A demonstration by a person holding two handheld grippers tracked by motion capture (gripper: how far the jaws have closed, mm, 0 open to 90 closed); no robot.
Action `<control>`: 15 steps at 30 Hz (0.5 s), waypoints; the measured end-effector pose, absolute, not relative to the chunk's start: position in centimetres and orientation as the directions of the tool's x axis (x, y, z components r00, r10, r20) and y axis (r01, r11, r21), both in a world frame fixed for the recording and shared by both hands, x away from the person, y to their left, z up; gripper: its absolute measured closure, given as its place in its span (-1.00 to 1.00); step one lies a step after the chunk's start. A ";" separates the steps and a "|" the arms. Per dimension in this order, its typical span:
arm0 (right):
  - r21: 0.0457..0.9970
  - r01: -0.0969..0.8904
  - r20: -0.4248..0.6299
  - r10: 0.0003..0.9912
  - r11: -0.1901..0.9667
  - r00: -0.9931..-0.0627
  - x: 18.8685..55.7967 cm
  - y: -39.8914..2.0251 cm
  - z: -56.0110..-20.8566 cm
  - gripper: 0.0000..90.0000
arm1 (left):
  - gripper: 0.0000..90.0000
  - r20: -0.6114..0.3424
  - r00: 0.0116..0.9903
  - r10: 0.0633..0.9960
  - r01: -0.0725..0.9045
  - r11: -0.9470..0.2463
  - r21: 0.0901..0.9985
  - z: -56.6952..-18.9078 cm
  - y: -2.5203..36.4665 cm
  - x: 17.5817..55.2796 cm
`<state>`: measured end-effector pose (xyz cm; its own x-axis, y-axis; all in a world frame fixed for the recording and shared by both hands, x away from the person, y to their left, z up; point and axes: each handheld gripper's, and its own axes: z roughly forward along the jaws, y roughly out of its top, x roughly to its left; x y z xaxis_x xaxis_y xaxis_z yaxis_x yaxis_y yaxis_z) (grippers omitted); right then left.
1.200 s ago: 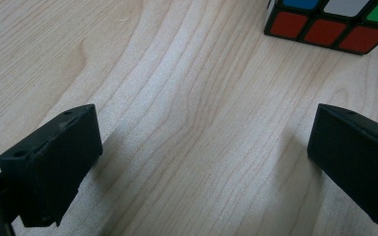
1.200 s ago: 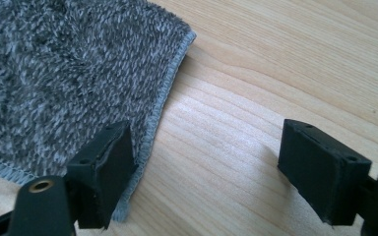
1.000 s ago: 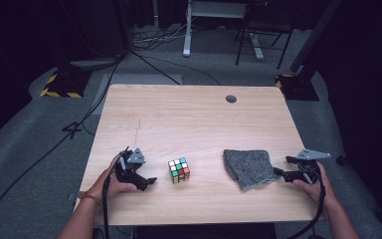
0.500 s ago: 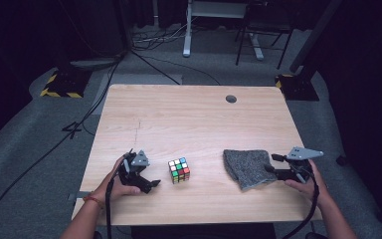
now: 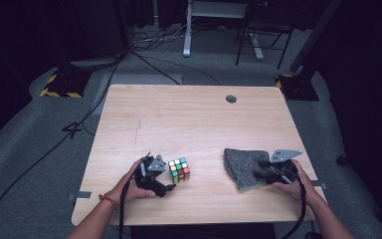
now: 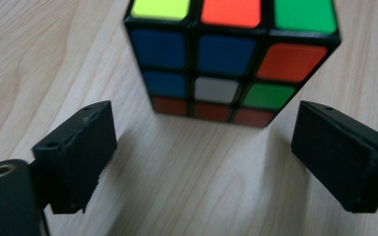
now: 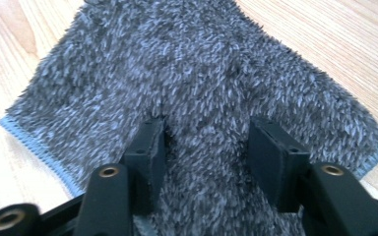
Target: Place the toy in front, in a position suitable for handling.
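cube (image 5: 179, 170) just beside left tool (image 5: 165, 178)

In the left gripper view the puzzle cube (image 6: 226, 59) is cut off by the top edge, hiding its upper face. In the right gripper view the grey cloth (image 7: 197, 83) runs past the top and bottom edges, and whether the right claw (image 7: 204, 147) pinches its pile cannot be told.

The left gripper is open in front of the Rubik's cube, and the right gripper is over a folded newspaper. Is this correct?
Not quite. The right gripper is over a grey fuzzy cloth, as the right gripper view shows. The left gripper is indeed open before the Rubik's cube.
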<state>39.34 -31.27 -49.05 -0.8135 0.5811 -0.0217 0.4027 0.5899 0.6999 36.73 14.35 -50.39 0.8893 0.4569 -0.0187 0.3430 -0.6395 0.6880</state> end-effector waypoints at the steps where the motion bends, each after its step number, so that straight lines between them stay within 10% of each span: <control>1: 0.700 0.403 -0.022 0.581 0.590 -0.814 39.3 -31.3 -49.0 0.03 | -0.74 -0.019 0.889 0.457 0.343 -0.639 0.688 -50.4 14.3 36.7; 15: 0.701 0.440 0.024 0.598 0.561 -0.801 41.1 -30.8 -49.3 -0.03 | -0.26 -0.039 0.920 0.389 0.297 -0.631 0.717 -50.2 12.7 37.6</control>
<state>41.08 -30.83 -49.30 -0.8012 0.5979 0.0239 0.4398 0.5612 0.7012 37.63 12.67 -50.22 0.9204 0.3891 -0.0389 0.2971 -0.6310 0.7166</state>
